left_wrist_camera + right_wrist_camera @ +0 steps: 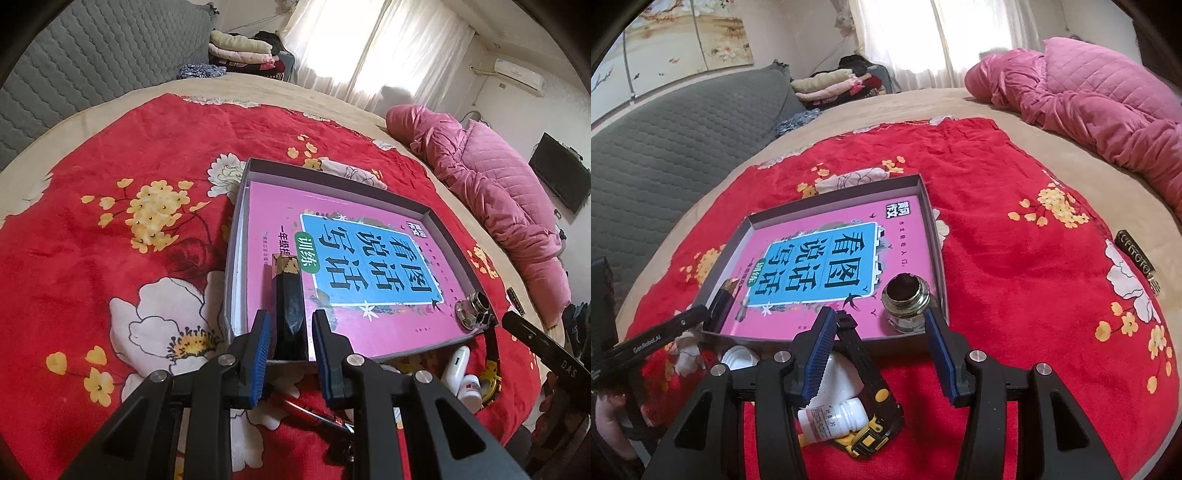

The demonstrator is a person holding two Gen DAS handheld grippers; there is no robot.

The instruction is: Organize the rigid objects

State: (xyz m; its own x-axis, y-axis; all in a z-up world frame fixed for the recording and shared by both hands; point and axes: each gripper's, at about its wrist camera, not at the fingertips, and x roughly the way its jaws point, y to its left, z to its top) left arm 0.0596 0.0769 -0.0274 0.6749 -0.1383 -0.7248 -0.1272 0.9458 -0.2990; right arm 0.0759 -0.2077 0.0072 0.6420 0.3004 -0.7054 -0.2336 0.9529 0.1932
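A shallow grey tray (pixel 236 236) (pixel 932 221) lies on a red flowered blanket and holds a pink book (pixel 369 266) (pixel 812 254). My left gripper (pixel 291 343) is open, its pads on either side of a black stick with a gold-patterned tip (pixel 290 302) (pixel 722 295) lying on the book's near left part. A small glass jar with a metal neck (pixel 474 308) (pixel 905 299) stands in the tray's near right corner. My right gripper (pixel 879 347) is open and empty, just in front of the jar, above a black and yellow watch (pixel 875 410).
In front of the tray lie a white pill bottle (pixel 833 419), a white plastic piece (pixel 740 358) (pixel 456 367), the watch (pixel 493 373) and a red pen (pixel 306 408). A pink quilted coat (pixel 491 184) (pixel 1100 107) lies at the far right. A grey headboard (pixel 92 62) stands left.
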